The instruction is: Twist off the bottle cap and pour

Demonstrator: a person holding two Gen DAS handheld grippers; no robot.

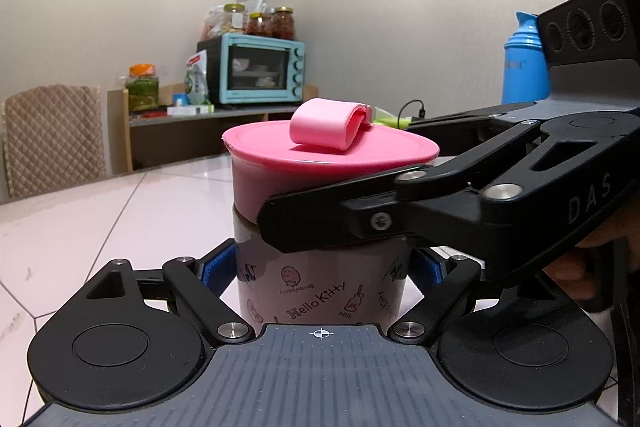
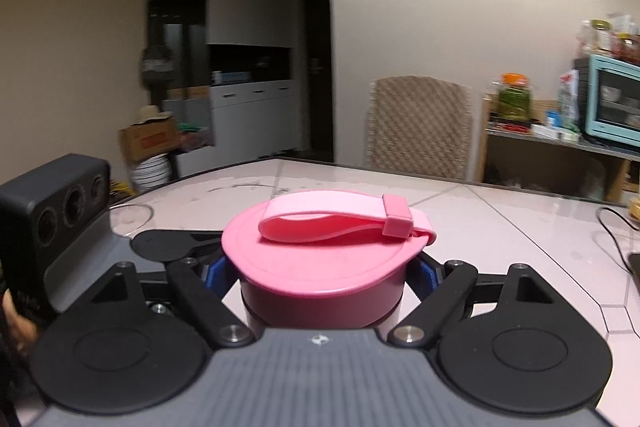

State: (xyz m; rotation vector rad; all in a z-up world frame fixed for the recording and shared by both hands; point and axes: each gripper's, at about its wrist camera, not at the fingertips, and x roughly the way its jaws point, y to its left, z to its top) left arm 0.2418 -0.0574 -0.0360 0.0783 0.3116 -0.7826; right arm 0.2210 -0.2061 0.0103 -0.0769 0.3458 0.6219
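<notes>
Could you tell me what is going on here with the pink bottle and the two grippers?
A person is working on a pink Hello Kitty bottle standing upright on the white tiled table. The left gripper is clamped around the bottle's body, holding it steady. The right gripper is closed on the pink cap, just under its rim, in position to twist it. The cap sits on the bottle with its strap lying across the top, so nothing has been poured yet.

Bare tabletop (image 1: 100, 227) left of bottle (image 1: 320, 291), right gripper (image 1: 332, 223) blocking right side, cap (image 2: 320, 267) top unobstructed
</notes>
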